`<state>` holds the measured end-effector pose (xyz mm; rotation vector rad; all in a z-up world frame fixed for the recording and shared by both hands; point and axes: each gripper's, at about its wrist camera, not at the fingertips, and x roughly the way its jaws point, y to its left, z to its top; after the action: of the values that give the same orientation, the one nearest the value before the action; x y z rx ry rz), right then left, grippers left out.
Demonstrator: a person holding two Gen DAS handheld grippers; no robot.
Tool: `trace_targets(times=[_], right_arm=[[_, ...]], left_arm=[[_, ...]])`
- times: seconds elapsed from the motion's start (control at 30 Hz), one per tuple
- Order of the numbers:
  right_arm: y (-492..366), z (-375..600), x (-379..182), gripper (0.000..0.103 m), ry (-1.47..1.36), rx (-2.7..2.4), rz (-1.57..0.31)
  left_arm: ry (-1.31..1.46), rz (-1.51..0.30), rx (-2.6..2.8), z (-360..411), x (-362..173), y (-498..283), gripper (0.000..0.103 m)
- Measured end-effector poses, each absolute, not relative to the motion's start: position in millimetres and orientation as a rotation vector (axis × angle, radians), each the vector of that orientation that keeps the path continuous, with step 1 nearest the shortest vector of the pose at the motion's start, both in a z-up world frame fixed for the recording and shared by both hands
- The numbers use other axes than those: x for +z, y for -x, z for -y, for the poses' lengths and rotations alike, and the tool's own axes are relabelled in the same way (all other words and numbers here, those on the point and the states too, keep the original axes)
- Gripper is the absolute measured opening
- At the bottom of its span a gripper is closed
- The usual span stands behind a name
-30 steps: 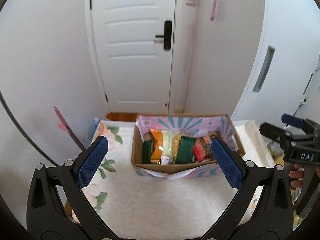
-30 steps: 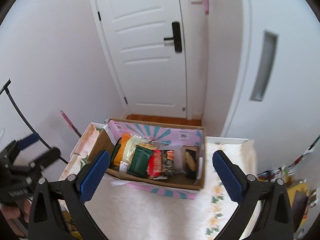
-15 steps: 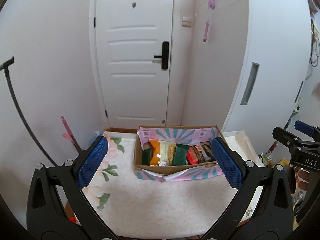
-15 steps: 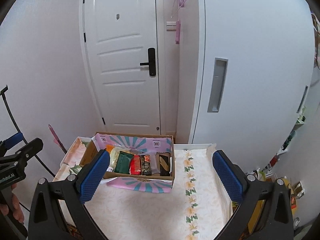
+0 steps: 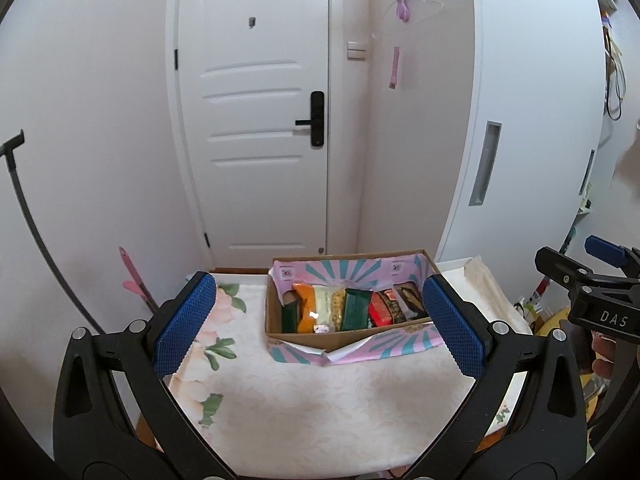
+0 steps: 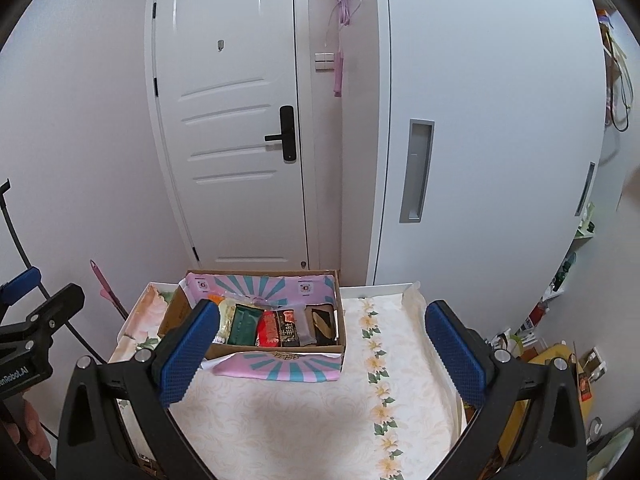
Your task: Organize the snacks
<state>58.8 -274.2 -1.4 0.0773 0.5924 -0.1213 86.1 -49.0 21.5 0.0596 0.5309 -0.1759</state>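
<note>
Both your grippers, left (image 5: 320,326) and right (image 6: 322,350), hang released and empty short of the snack box (image 5: 348,300), which lies straight ahead of the left, its long side crosswise.

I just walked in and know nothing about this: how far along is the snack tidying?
Looks nearly finished. The snack packets stand side by side in the cardboard box on the table. Nothing is in hand: the left gripper and right gripper are open and empty. No loose snacks show on the tabletop.
</note>
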Motion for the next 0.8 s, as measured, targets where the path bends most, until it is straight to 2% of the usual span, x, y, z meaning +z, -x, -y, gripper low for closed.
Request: trace_targets(times=[0.8], right_arm=[[-62.7,271.8,-0.8,0.102,-0.076,-0.117,-0.581]], left_arm=[[-0.067,-0.526,-0.185,47.2,20.1,-91.2,0.103]])
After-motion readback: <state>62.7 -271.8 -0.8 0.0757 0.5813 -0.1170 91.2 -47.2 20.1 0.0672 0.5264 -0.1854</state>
